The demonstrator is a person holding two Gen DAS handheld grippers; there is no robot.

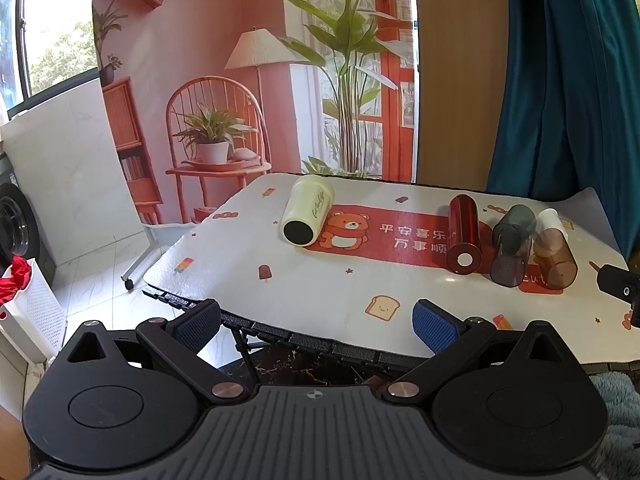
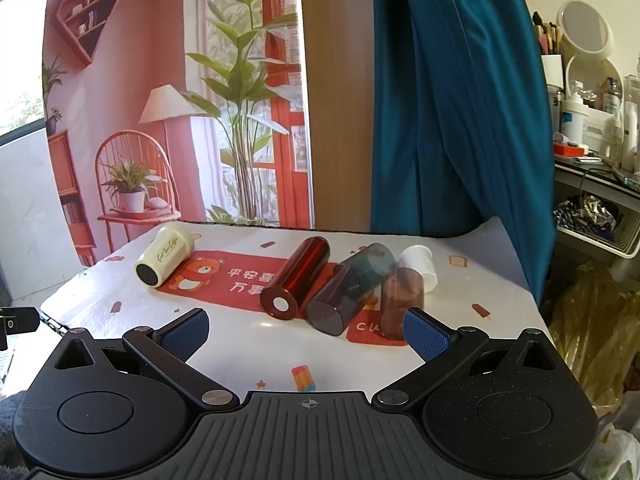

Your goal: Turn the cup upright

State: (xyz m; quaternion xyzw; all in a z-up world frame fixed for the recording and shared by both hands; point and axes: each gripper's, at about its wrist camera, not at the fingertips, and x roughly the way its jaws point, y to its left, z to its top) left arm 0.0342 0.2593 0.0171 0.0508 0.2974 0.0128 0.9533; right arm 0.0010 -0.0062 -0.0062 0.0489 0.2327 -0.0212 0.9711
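Note:
Several cups lie on their sides on the table mat [image 1: 320,288] [image 2: 248,344]. A cream cup [image 1: 307,210] [image 2: 165,261] lies at the far left. A red cup [image 1: 463,234] [image 2: 297,277], a dark grey cup [image 1: 513,245] [image 2: 347,289], a brown cup [image 1: 555,259] [image 2: 401,300] and a white cup [image 1: 551,219] [image 2: 419,265] lie together at the right. My left gripper [image 1: 316,326] is open and empty at the table's near edge. My right gripper [image 2: 306,334] is open and empty, its right finger just in front of the brown cup.
A white basket [image 1: 32,320] with red cloth stands on the floor at left. A blue curtain [image 2: 452,120] hangs behind the table. Shelves with bottles [image 2: 592,128] and a yellow bag [image 2: 596,328] are at the right. The other gripper's tip [image 1: 620,286] shows at the right edge.

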